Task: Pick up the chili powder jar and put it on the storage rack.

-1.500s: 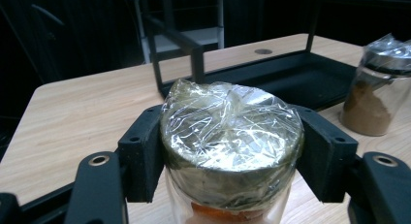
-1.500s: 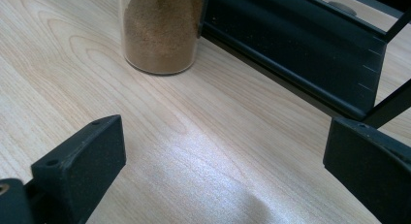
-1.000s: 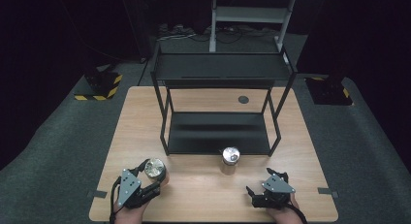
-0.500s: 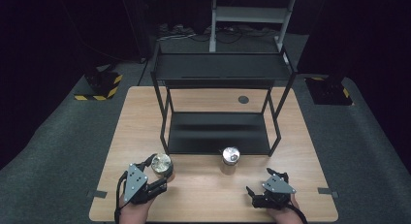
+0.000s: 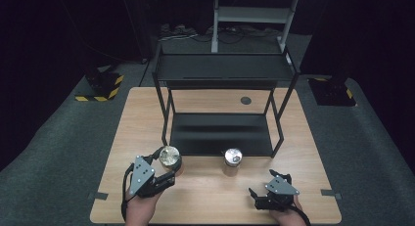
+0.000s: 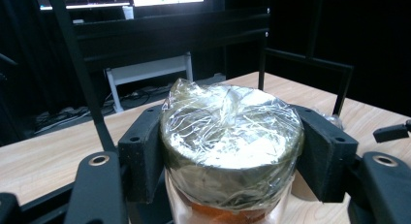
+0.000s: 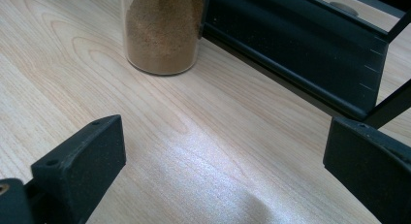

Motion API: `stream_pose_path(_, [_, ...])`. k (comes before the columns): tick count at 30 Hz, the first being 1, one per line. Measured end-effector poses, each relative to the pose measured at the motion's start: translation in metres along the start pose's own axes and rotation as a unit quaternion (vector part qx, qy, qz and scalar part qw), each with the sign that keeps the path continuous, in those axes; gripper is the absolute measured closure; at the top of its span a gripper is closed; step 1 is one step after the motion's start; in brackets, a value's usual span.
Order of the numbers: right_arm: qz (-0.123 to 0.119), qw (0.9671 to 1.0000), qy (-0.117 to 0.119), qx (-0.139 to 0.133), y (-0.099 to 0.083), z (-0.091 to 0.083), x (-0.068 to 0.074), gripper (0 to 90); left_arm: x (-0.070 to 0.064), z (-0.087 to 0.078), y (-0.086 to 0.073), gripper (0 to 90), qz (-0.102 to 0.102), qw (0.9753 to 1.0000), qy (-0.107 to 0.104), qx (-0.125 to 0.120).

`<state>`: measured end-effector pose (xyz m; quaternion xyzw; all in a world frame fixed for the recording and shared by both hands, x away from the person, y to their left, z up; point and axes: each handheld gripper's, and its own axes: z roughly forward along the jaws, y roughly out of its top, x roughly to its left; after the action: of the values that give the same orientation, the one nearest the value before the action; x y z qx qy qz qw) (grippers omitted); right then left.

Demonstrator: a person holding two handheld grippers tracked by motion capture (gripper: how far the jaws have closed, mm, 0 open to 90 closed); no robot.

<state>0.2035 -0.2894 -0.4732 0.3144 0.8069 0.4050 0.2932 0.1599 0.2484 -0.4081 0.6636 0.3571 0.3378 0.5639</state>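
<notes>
While the foil-capped jar [image 6: 231,151] stands upright on the desk [image 5: 293,138] at about 7 o'clock from the black shelf rack [image 5: 222,108], the left tool [image 5: 164,173] has it between its jaws, both black pads pressed against the crinkled foil cap, so it is clamped on the jar. Its long axis runs vertical, and the rack's lower shelf [image 5: 220,133] lies at roughly 1 o'clock from it, just beyond the near rail. A second jar [image 5: 231,160], filled with brown powder, stands at 3 o'clock from the first, close to the shelf's front edge. Farther out, the right tool [image 5: 266,195] rests near the desk's front edge with its jaws wide apart and nothing between them; the second jar lies at about 11 o'clock from it. Judging by this, the left hand is the one placed to lift toward the shelf.
</notes>
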Motion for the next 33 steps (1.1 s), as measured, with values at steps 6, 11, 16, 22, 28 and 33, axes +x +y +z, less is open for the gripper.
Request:
stream_pose_path(6, [-0.001,1.0000,0.000,0.001,0.000,0.000,0.000,0.3,0.001,0.007,0.006,34.6,0.003,1.0000,-0.001,-0.004])
stream_pose_path(11, [-0.001,1.0000,0.000,0.001,0.000,0.000,0.000,0.3,0.003,0.013,0.013,34.6,0.005,0.9999,-0.003,-0.008])
stream_pose_path(16, [0.000,1.0000,0.000,0.000,0.000,0.000,0.000,0.3,0.005,0.018,0.019,34.6,0.007,0.9999,-0.005,-0.012])
stream_pose_path(22, [0.001,1.0000,0.000,0.001,0.000,0.000,0.000,0.3,0.007,0.022,0.026,34.6,0.008,0.9998,-0.007,-0.015])
stream_pose_path(28, [0.000,1.0000,0.001,0.001,0.000,0.000,0.000,0.3,0.010,0.025,0.034,34.6,0.007,0.9997,-0.008,-0.021])
stream_pose_path(33, [0.001,1.0000,0.001,0.001,0.000,0.000,-0.001,0.3,0.011,0.027,0.042,34.6,0.010,0.9996,-0.008,-0.027])
